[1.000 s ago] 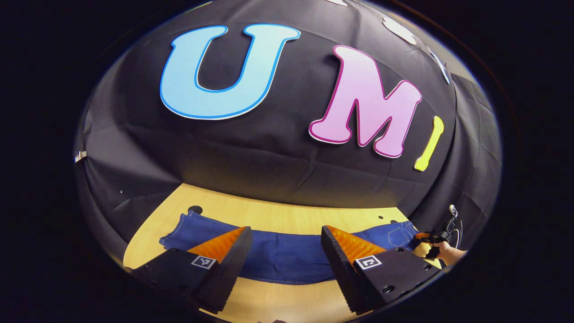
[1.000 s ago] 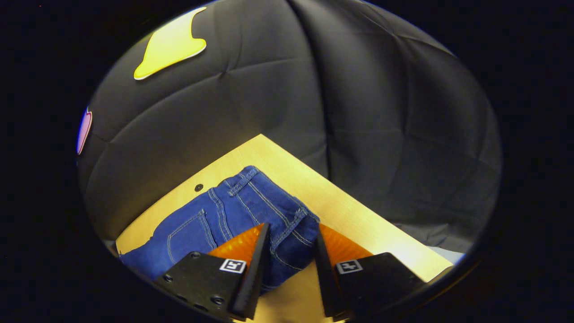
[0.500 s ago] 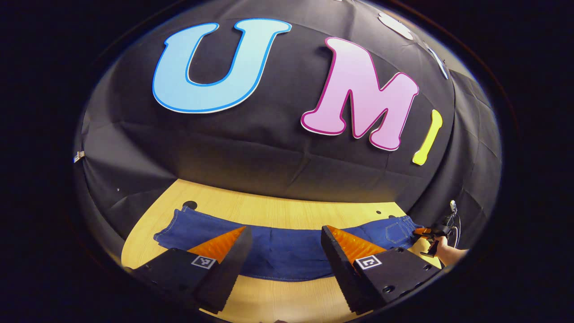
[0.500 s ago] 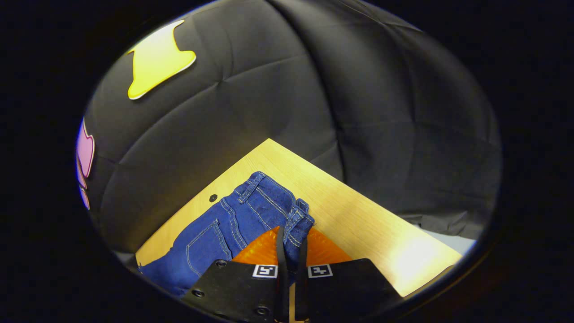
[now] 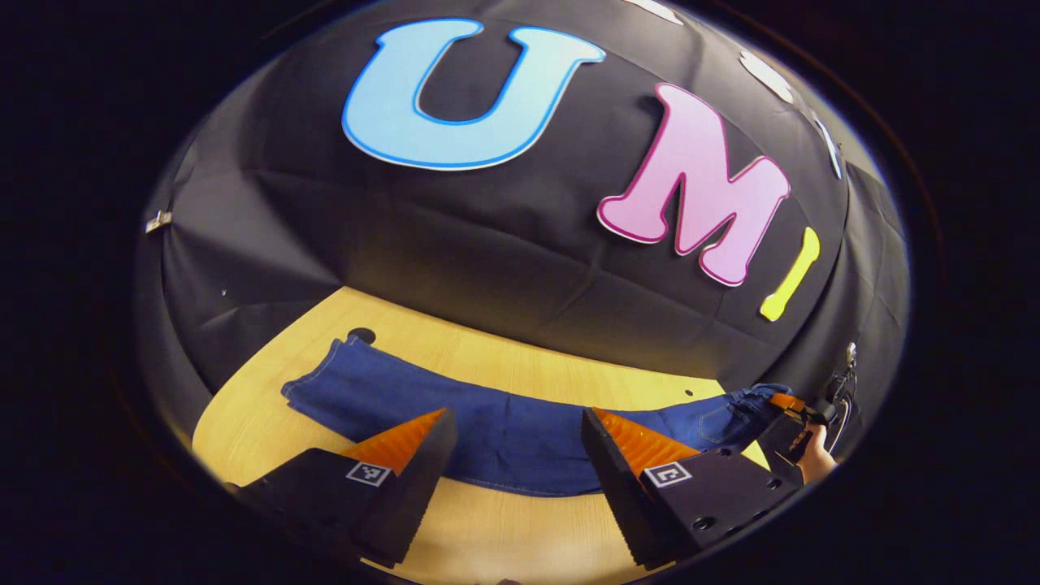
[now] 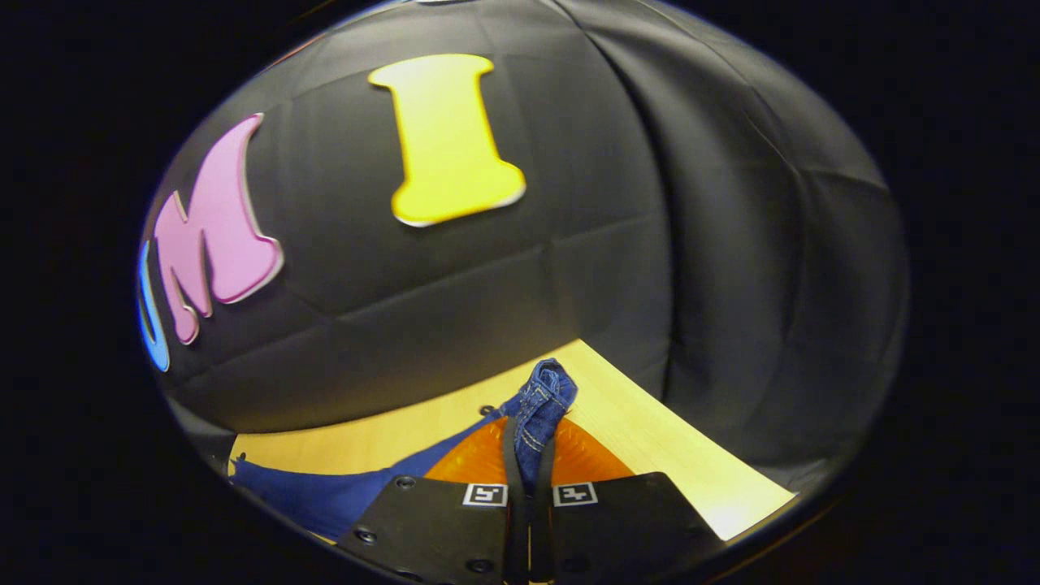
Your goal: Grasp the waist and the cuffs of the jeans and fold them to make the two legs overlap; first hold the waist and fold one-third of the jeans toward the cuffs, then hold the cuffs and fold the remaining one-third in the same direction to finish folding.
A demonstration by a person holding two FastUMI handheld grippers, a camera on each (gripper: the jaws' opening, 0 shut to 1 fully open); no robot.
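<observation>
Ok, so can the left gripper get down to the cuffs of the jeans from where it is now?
Probably yes. The left gripper is open above the jeans, and nothing lies between it and the cuffs on the bare table. It must shift sideways, since the cuffs sit off to one side.

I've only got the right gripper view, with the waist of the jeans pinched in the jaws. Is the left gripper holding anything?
Observer: No. The left gripper is open, jaws wide apart, facing the middle of the jeans.
Operator: Where are the cuffs?
Observer: The cuffs lie flat on the table, beside a dark hole.
Operator: Are the legs bunched up?
Observer: No, they lie smooth from the cuffs towards the right gripper.
</observation>
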